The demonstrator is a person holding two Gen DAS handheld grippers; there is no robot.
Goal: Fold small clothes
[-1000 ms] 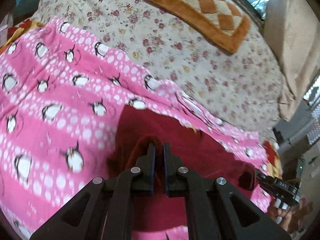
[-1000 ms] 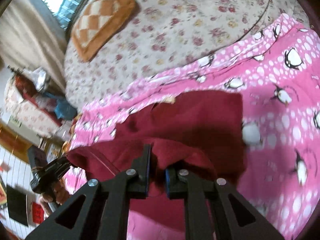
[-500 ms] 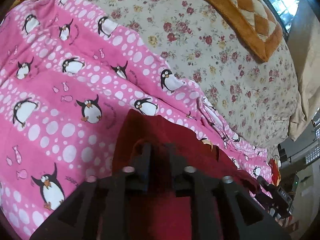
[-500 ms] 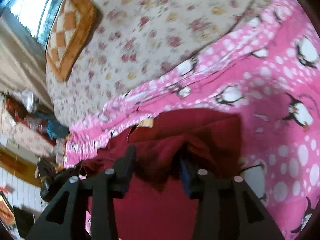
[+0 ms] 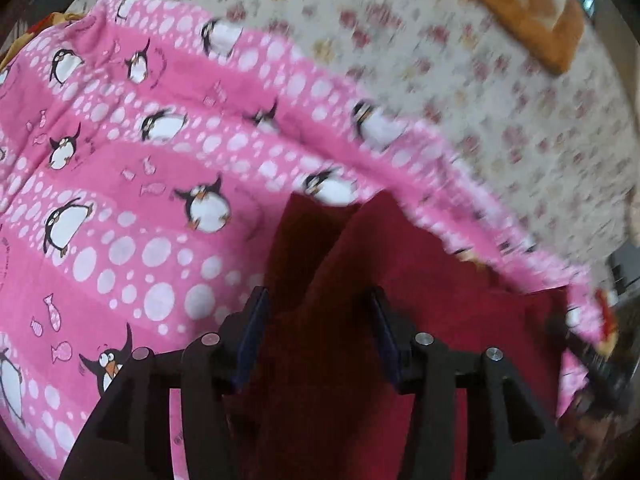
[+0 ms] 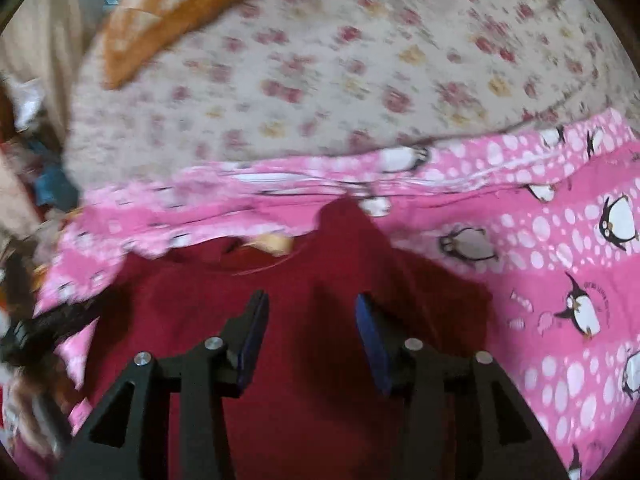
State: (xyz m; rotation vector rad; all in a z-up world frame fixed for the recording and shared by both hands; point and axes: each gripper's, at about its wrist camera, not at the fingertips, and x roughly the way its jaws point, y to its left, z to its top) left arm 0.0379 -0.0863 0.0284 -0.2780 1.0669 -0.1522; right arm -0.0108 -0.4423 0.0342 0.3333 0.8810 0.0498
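A dark red garment (image 5: 360,340) lies on a pink penguin-print blanket (image 5: 120,200), with a raised fold running up its near edge. My left gripper (image 5: 318,312) is open, its jaws wide apart over the garment's left part. In the right wrist view the red garment (image 6: 320,300) lies spread on the blanket (image 6: 560,280), with its neckline and a tan label toward the far side. My right gripper (image 6: 312,316) is open above the garment's middle. Neither gripper holds cloth.
The blanket lies on a bed with a cream floral sheet (image 5: 480,80). An orange checked cushion (image 5: 520,12) lies at the far end, also in the right wrist view (image 6: 168,4). The other gripper shows dark at the frame edge (image 6: 40,328). Clutter sits beside the bed.
Both grippers were shut on folds of the red garment; they have opened and let it drop onto the blanket. Both views are blurred from motion.
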